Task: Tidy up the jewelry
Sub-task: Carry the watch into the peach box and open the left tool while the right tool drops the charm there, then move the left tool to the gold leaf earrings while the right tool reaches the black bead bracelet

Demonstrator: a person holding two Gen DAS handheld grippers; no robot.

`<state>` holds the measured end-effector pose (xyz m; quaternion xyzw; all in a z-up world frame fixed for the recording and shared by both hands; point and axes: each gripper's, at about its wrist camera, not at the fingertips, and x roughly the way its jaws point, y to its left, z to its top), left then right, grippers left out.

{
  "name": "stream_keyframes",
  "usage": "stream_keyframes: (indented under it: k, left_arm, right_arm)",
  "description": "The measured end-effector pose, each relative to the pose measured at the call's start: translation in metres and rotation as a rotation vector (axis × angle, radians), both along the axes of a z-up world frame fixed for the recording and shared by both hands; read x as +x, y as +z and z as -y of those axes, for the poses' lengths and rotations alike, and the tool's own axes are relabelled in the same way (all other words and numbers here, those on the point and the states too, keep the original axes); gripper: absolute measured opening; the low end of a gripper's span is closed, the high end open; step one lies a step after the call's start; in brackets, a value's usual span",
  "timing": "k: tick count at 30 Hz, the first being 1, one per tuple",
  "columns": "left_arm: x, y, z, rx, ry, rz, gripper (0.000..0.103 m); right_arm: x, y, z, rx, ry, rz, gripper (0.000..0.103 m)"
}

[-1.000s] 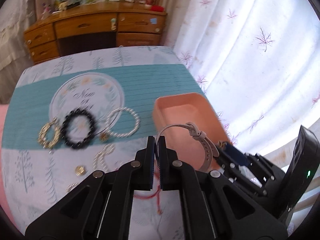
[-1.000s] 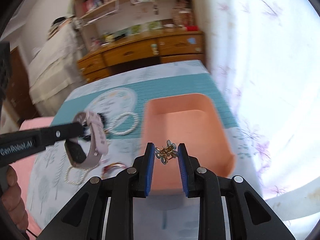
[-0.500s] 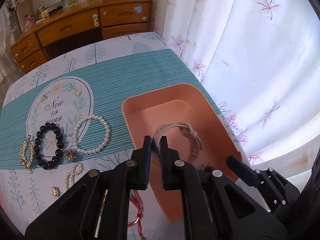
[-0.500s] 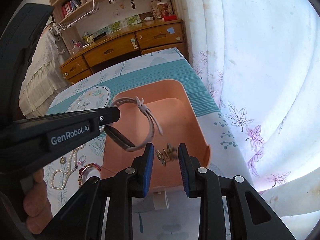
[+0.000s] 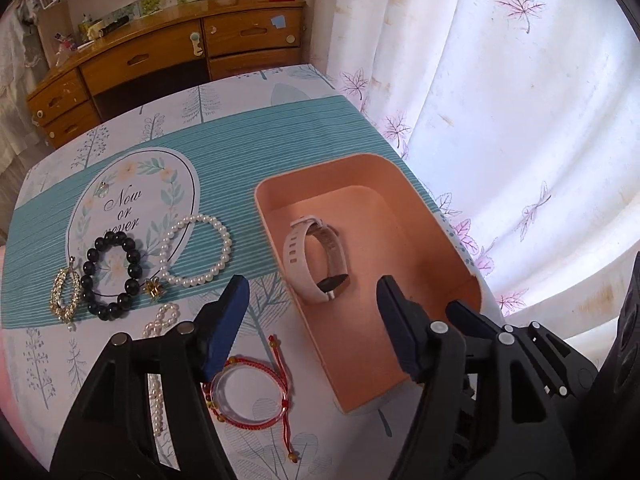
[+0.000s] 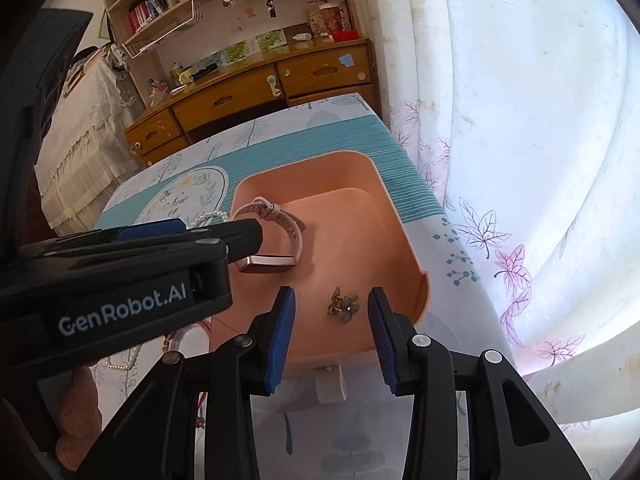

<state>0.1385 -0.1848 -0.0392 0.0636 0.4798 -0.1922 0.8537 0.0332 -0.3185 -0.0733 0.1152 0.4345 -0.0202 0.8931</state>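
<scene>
Now, step in hand: both grippers are letting their pieces go into the tray; the sound way to finish is to lift each straight up and clear of the rim, so no pad drags a piece back out.
Watch (image 5: pixel 316 258): a pale pink wristband watch lies on the floor of the peach tray (image 5: pixel 436 216), left of centre, strap buckled into a loop resting on its edge.
Watch axis: the loop's long axis runs from the tray's far end toward the near end; the dark watch body sits at the near end, the buckle at the far end.
Earring (image 6: pixel 343 305): a small gold cluster lies on the tray floor near the front wall, well apart from the watch; its pointing is too small to tell.
Left gripper (image 5: pixel 314 322): jaws have just been opening and stand wide apart above the watch, touching nothing.
Right gripper (image 6: pixel 332 330): jaws have been opening, parted either side of the earring, pads clear of it.
Outside the tray: black bead bracelet (image 5: pixel 111 274), pearl bracelet (image 5: pixel 197 250) and red cord bracelet (image 5: pixel 250 396) await on the tablecloth (image 5: pixel 280 132).
</scene>
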Motion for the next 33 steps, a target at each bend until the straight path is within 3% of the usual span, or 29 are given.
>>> stream_keyframes:
  k: [8, 16, 24, 33]
  left_arm:
    - [-0.023, 0.015, -0.029, -0.049, -0.001, 0.079, 0.064]
    - [-0.041, 0.011, -0.086, -0.103, 0.076, -0.027, 0.064]
    - [-0.068, 0.010, -0.126, -0.030, 0.160, 0.009, 0.064]
    - [-0.088, 0.013, -0.149, -0.017, 0.213, 0.014, 0.064]
  right_arm:
    - [-0.010, 0.003, -0.005, -0.008, 0.000, 0.010, 0.038]
    - [-0.014, 0.010, -0.004, 0.002, 0.005, 0.020, 0.038]
    - [-0.023, 0.027, -0.022, 0.000, 0.057, 0.048, 0.038]
    - [-0.039, 0.042, -0.049, -0.020, 0.121, 0.059, 0.038]
